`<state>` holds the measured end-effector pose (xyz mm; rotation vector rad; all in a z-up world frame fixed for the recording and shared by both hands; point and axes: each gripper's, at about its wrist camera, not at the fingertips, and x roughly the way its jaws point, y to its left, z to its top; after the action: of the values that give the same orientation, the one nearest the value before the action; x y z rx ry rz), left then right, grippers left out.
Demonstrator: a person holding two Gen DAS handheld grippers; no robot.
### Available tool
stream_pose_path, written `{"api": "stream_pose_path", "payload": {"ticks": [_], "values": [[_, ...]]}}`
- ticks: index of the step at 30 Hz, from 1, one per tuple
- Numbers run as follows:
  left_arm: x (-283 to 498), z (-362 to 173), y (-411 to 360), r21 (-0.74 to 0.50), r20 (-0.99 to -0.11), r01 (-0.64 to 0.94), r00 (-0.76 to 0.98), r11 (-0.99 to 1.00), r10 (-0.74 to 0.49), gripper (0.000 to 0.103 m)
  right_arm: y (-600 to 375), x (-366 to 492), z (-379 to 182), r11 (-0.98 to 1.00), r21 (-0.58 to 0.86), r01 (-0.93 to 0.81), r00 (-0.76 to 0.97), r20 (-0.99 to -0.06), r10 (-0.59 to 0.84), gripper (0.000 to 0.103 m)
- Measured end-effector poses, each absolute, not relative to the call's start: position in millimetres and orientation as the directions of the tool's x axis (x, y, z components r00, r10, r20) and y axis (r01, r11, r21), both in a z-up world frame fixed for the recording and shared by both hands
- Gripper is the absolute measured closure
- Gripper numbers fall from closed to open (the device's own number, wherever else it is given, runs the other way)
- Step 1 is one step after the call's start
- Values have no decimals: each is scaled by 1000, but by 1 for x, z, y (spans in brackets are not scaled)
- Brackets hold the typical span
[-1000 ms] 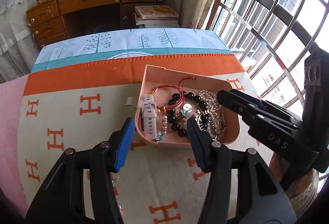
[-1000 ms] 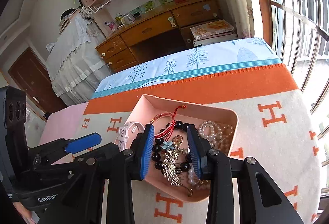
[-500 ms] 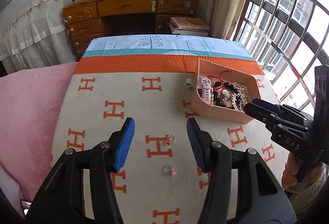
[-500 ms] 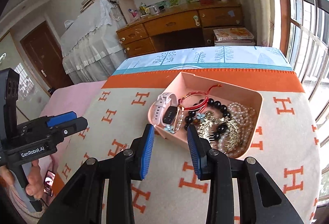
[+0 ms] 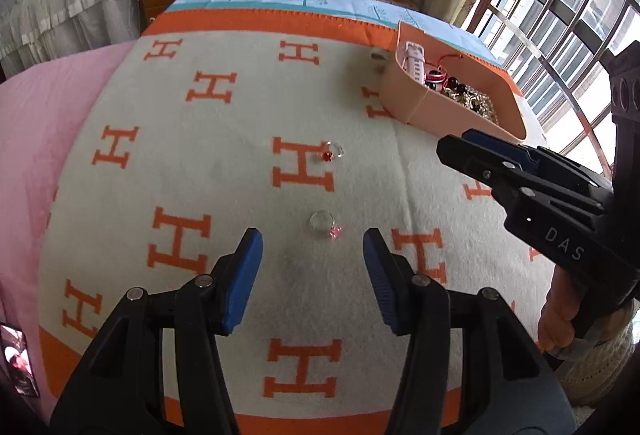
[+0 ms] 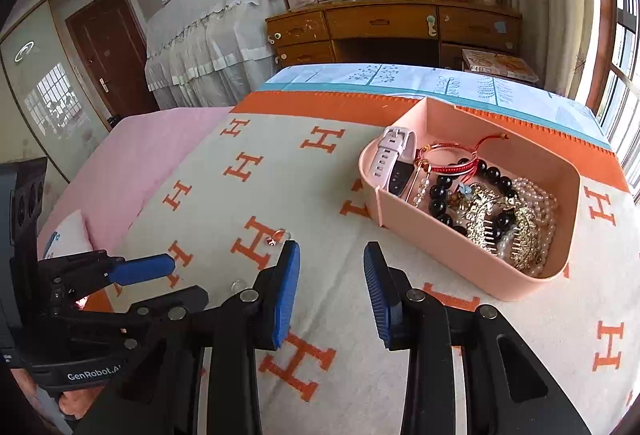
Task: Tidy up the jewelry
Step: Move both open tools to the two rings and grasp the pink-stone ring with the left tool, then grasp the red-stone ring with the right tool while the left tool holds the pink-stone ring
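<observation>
A pink tray (image 5: pixel 416 107) (image 6: pixel 472 263) on the blanket holds a watch (image 6: pixel 390 163), a red cord bracelet (image 6: pixel 452 161), black beads (image 6: pixel 486 171), pearls and a gold comb (image 6: pixel 508 227). Two rings lie loose on the blanket: one with a pink stone (image 5: pixel 325 222) just ahead of my open, empty left gripper (image 5: pixel 312 267), and one with a red stone (image 5: pixel 333 152) (image 6: pixel 277 237) farther off. My right gripper (image 6: pixel 331 289) is open and empty, left of the tray; it also shows in the left wrist view (image 5: pixel 476 151).
The white blanket with orange H marks (image 5: pixel 240 139) covers the bed, with pink bedding (image 5: pixel 44 123) on the left. A wooden desk (image 6: pixel 392 31) stands beyond the bed and windows (image 5: pixel 560 7) run along the right. A phone (image 5: pixel 18 363) lies at the lower left.
Both grippers have pulled back from the tray and moved left over the blanket. The left one now faces the two loose rings; the right one has left the tray's contents.
</observation>
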<state>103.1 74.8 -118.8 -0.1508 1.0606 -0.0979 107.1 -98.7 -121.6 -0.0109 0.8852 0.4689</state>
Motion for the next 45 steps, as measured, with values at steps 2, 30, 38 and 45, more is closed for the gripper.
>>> {"api": "stream_pose_path", "payload": {"ticks": [2, 30, 38, 45], "values": [[104, -128, 70, -178, -869, -5, 470, 984, -155, 59, -97, 105, -130, 898, 173, -404, 537, -750, 386, 69], [124, -144, 37, -79, -878, 24, 473, 997, -81, 97, -126, 112, -174, 883, 261, -389, 518, -731, 444, 69], [102, -132, 57, -99, -849, 7, 522, 995, -88, 97, -104, 110, -167, 875, 251, -414, 483, -754, 445, 69], [89, -126, 94, -135, -844, -36, 528, 990, -96, 97, -60, 116, -153, 861, 234, -451, 436, -784, 442, 69]]}}
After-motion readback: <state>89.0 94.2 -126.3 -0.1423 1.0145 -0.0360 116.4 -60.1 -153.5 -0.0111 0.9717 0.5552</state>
